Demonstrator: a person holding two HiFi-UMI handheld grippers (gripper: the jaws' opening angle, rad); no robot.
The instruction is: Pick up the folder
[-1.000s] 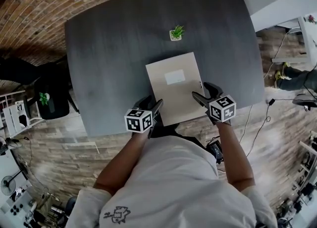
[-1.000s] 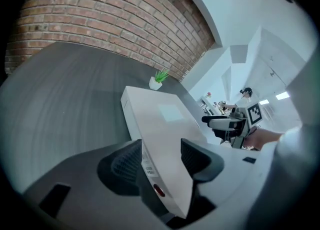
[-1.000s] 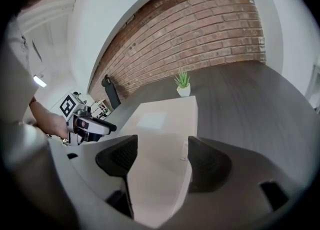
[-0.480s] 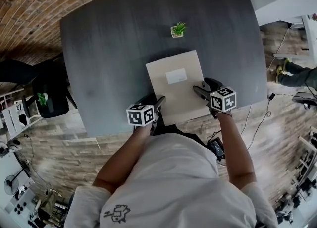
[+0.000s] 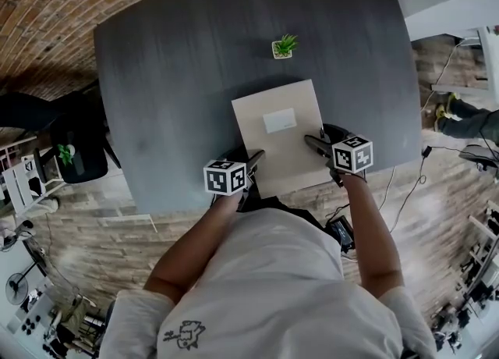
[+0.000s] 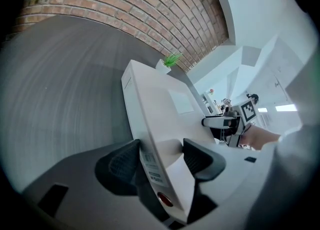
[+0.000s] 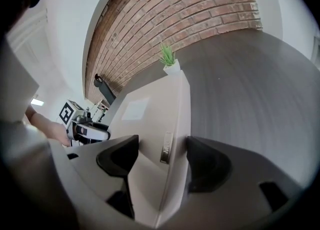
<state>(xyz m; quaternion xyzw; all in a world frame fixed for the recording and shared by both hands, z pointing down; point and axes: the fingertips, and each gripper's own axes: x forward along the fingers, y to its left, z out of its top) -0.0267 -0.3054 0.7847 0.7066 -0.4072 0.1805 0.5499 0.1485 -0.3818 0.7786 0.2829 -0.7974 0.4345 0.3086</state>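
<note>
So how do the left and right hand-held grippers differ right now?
Left hand-held gripper straddles the folder at its labelled spine, jaws just opening wider. Right hand-held gripper straddles the edge with the metal clasp, jaws just closing slightly. Shared: both open, folder between the jaws, not yet clamped.

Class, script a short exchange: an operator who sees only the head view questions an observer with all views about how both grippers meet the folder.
Operator: Is the left gripper around the folder?
Observer: Yes. The folder's labelled spine stands between its open jaws, which have just been opening.
Operator: And the right gripper?
Observer: Its jaws straddle the opposite edge at a small metal plate. They have just been closing but are not clamped.
</note>
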